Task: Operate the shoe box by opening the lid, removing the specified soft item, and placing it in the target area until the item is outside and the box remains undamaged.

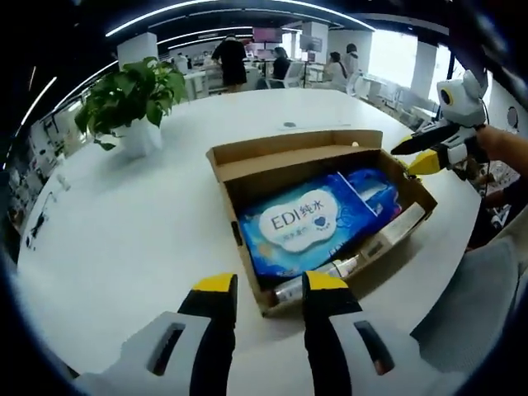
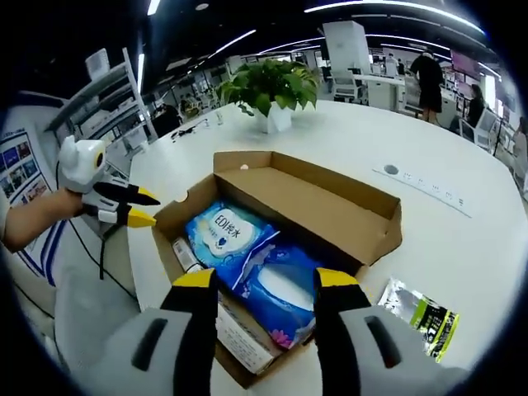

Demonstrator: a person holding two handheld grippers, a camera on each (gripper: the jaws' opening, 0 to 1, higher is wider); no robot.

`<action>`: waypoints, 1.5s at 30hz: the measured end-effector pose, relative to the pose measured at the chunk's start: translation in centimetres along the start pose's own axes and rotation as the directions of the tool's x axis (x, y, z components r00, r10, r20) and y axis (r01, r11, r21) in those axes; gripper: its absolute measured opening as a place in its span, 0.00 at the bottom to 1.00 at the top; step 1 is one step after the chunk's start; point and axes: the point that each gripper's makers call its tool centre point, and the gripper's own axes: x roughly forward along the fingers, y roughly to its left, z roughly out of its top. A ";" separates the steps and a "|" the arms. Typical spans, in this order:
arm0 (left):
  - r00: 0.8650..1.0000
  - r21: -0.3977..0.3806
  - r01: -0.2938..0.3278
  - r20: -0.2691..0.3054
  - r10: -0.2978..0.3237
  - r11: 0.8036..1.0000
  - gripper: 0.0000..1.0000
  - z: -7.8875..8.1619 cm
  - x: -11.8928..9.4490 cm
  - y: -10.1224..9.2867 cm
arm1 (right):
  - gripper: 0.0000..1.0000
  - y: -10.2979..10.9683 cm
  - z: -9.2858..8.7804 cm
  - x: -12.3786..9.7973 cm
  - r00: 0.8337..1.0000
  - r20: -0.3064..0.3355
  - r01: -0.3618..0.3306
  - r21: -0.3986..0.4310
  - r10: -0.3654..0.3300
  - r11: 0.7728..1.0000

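The cardboard shoe box (image 1: 247, 169) lies on the white table with its lid (image 1: 293, 147) folded back. Inside are a blue "EDI" wipes pack (image 1: 304, 224), a second blue soft pack (image 1: 375, 188) and a small tube (image 1: 318, 279). My left gripper (image 1: 271, 285) is open just short of the box's near edge, with nothing between its jaws. The right gripper (image 1: 421, 155) comes in at the box's right corner. In the right gripper view, my right gripper (image 2: 266, 280) stands open above the flowered blue pack (image 2: 276, 285), next to the EDI pack (image 2: 224, 231). The left gripper (image 2: 140, 208) hovers at the box's (image 2: 375, 227) left corner.
A potted plant (image 1: 132, 95) stands on the round white table (image 1: 124, 239) beyond the box. A green and black sachet (image 2: 421, 312) lies on the table to the right of the box. A socket strip (image 2: 425, 188) is set in the tabletop. People stand at desks in the background.
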 end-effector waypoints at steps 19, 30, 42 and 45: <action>1.000 -0.177 -0.006 -0.002 0.005 0.984 0.05 -1.0 0.5 0.3 | 0.26 1.7 -1.0 4.9 0.998 -0.044 -0.048 0.034 0.050 0.998; 1.000 -0.248 0.020 -0.008 -0.023 0.969 0.04 -1.1 0.6 0.4 | 0.24 2.3 -1.3 7.5 0.994 -0.082 -0.065 0.033 0.068 0.997; 1.000 -0.260 0.019 -0.008 -0.022 0.965 0.04 -1.1 0.8 0.8 | 0.09 2.3 -1.6 9.5 0.990 -0.132 -0.041 0.078 0.051 0.996; 1.000 -0.262 0.019 -0.009 -0.023 0.965 0.04 -1.1 0.8 0.8 | 0.03 2.2 -1.7 9.5 0.989 -0.145 -0.022 0.072 0.032 0.997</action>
